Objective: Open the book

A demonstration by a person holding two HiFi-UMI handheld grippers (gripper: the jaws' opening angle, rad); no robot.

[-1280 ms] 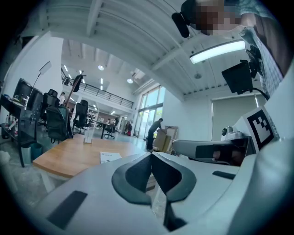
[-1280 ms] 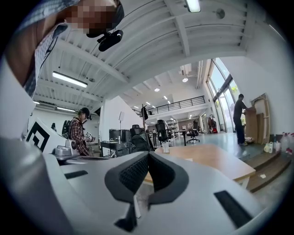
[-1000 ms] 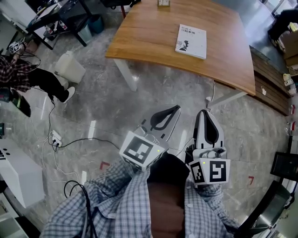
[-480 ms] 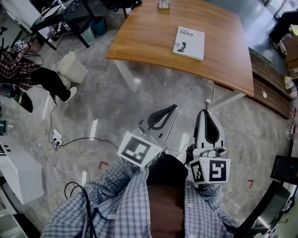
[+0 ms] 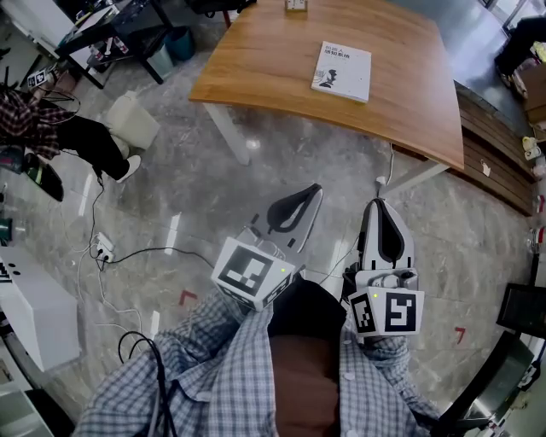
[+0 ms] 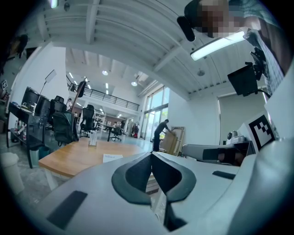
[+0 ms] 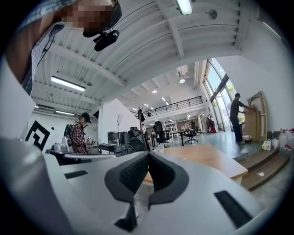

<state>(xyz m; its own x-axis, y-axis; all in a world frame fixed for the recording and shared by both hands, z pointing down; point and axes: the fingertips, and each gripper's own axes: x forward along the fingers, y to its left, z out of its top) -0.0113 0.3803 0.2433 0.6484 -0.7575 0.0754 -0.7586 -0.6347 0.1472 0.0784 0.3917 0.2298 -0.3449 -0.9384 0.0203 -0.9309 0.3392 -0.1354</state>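
A closed white book (image 5: 342, 72) lies flat on the wooden table (image 5: 264, 68), toward its right half. It also shows as a thin white slab (image 6: 112, 157) in the left gripper view. Both grippers hang well short of the table, over the floor and close to the person's body. My left gripper (image 5: 317, 189) is shut with nothing in it, its jaw tips meeting (image 6: 151, 153). My right gripper (image 5: 379, 205) is also shut and empty, its tips together (image 7: 148, 153). Both point toward the table.
A small object (image 5: 297, 6) stands at the table's far edge. White table legs (image 5: 227, 135) reach down to the marble floor. A seated person (image 5: 51, 136), cables with a power strip (image 5: 101, 252) and a white box (image 5: 128, 121) are at the left. Wooden steps (image 5: 495, 145) run along the right.
The view has shifted slightly toward the table, so the book sits a little higher and further left in the head view. Both grippers stay shut and have edged forward.
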